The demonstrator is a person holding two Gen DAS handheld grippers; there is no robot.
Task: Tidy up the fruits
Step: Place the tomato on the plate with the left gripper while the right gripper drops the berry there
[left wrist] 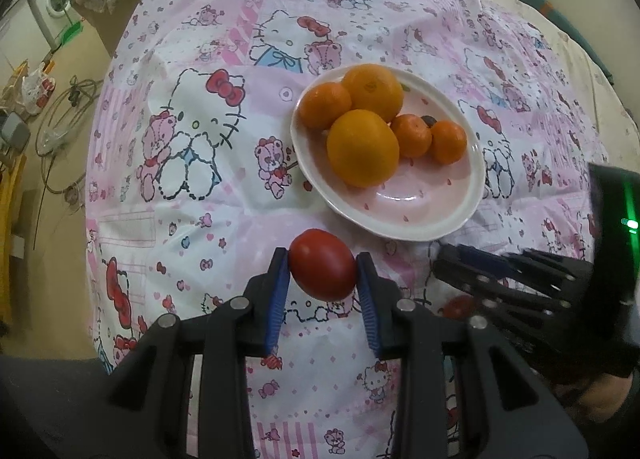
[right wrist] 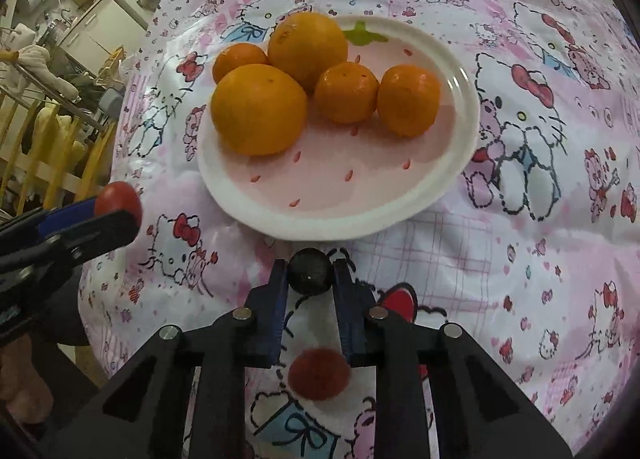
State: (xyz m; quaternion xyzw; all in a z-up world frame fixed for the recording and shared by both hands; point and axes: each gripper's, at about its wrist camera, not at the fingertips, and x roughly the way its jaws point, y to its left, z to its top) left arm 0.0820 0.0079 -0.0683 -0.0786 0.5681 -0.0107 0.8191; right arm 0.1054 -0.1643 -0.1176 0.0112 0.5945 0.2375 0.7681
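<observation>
Pink kitty cloth (left wrist: 192, 163) covers the whole table, w/ a messy room behind. Near the middle of the cloth sits a white plate (right wrist: 448, 195) w/ five orange fruits: two big, three small, all bunched on its far half.

Left gripper (left wrist: 323, 265) is closed on a red tomato (left wrist: 322, 263), held just short of the plate's near rim. The tomato is egg-shaped; its long side runs across between the blue pads, tipped a bit down to the right. Right gripper (right wrist: 310, 271) is closed on a small dark round fruit (right wrist: 310, 271), also just before the near rim. It's a ball, so it has no real long side. A 2nd red fruit (right wrist: 318, 374) lies on the cloth under the right gripper, blurry.

What could go wrong, I think: squeeze too hard & the soft tomato gets squished. The dark ball is only pinched at the tips, so it may pop out & roll off. Both grippers are close, so they may bump at the plate. A dropped fruit could also knock the oranges & make them roll
</observation>
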